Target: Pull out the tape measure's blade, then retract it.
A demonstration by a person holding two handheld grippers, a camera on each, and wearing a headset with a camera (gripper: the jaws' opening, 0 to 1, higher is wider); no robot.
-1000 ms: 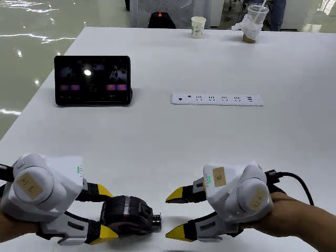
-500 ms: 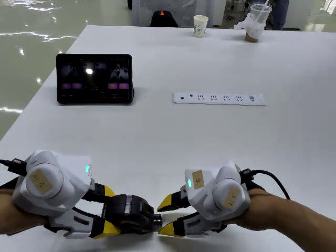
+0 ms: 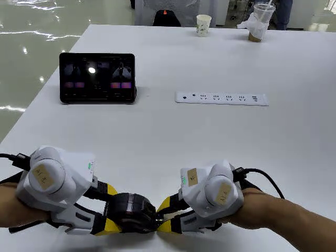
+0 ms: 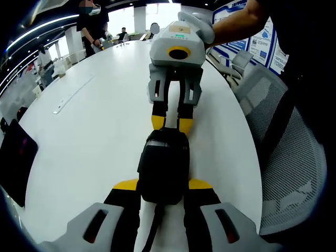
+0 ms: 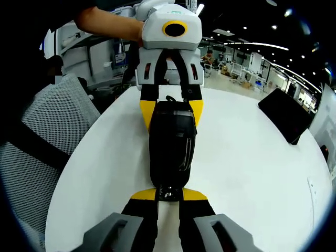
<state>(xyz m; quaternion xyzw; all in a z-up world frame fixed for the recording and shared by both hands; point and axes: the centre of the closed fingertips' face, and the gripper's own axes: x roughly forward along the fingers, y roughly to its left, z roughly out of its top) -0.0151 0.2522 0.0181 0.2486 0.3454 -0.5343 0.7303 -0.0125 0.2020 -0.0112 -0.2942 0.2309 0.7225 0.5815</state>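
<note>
The left gripper (image 3: 109, 209) is clenched on the black tape measure (image 3: 131, 212), its 2 yellow-tipped jaws pressed against the case's near and far sides. In the left gripper view the case (image 4: 164, 165) sits squarely between those tips and hides the gap between them.

The right gripper (image 3: 163, 214) meets it from the right. Its 2 jaws are drawn in close and nipped on the small end of the tape measure, where the blade's tab shows. In the right gripper view the tab sits between the yellow tips (image 5: 169, 195), and the case (image 5: 172, 147) runs away toward the left gripper (image 5: 170, 113). No length of blade shows outside the case. The 2 grippers point tip to tip, almost touching, with the tape measure bridging them. In the left gripper view the right gripper (image 4: 171, 124) stands just past the case.

The tape measure lies at the near edge of the white table (image 3: 210, 142), left of centre. A black cable (image 3: 262, 174) loops off the right gripper's back.

Farther out, a dark tablet (image 3: 97, 77) stands to the far left and a white power strip (image 3: 221, 98) lies flat to the far right. At the far edge are 1 paper cup (image 3: 203, 24) and 1 clear plastic cup (image 3: 257, 21). A grey mesh chair (image 4: 283, 157) shows beside the table.
</note>
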